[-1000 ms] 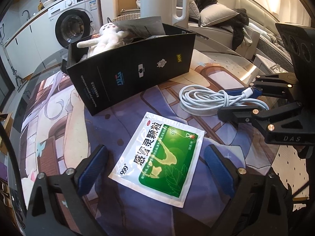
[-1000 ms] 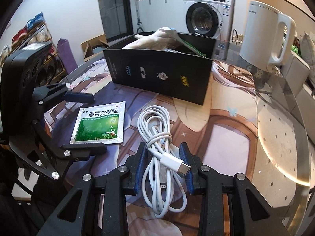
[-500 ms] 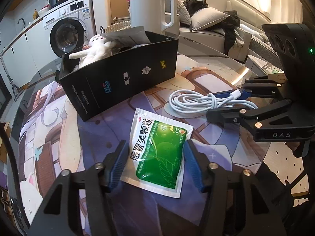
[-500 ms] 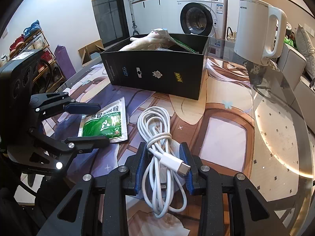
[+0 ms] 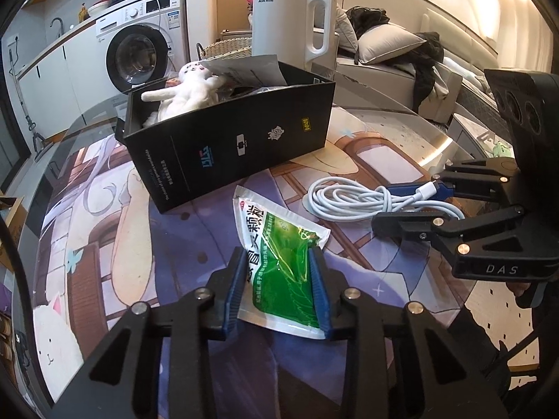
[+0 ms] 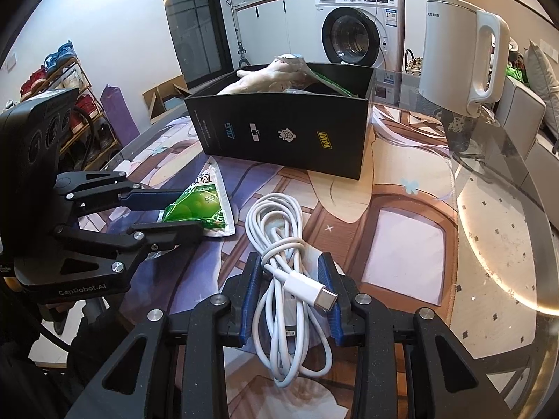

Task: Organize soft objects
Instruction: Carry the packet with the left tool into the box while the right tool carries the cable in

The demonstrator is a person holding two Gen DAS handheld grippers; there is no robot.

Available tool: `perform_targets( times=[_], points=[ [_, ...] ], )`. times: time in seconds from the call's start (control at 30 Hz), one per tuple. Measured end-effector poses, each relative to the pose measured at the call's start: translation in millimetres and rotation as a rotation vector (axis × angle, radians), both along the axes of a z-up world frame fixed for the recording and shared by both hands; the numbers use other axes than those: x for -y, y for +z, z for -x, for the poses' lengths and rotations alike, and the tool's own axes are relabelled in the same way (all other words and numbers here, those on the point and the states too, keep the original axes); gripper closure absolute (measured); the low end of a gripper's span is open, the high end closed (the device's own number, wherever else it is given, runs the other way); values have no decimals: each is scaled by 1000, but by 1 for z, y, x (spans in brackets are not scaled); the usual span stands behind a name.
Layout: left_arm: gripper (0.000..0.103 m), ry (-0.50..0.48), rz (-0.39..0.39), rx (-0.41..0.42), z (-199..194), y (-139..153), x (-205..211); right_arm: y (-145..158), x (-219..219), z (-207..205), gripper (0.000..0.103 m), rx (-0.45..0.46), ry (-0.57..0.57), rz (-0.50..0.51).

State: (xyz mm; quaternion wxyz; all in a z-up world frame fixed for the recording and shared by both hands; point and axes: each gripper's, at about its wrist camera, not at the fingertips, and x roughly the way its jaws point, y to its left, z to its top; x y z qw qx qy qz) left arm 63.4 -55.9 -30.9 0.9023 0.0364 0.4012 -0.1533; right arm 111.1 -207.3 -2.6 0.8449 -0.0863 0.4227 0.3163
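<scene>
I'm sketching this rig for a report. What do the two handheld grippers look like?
Both are matte black linkage frames with silver rivets and blue ribbed finger pads. The right gripper reads "DAS", the left gripper "GenRobot.AI"; each carries a black block with round lenses. Dark sleeves show below.

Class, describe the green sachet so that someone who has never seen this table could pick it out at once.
Start at the black box on the illustrated table mat. In front of it, left of the coiled white cable, lies the sachet, pinched and buckled between the left gripper pads. It alone is flat and green with a white border and print.
</scene>
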Motion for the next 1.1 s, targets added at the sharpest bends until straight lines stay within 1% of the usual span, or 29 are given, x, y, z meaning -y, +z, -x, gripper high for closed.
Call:
perform_targets(
  times=[0.47,0.7,0.9,1.1],
  points=[
    [70,31,27,35,1,17,-11,8,4,2,74,25,-7,-37],
    [69,44,38,47,-1,21,-16,15,6,3,75,41,-15,-52],
    [70,54,47,45,-3,20,-21,12,5,2,75,31,-5,-38],
    [69,57,54,39,-4,16,-23,4,1,-1,74,10,6,1]
  ],
)
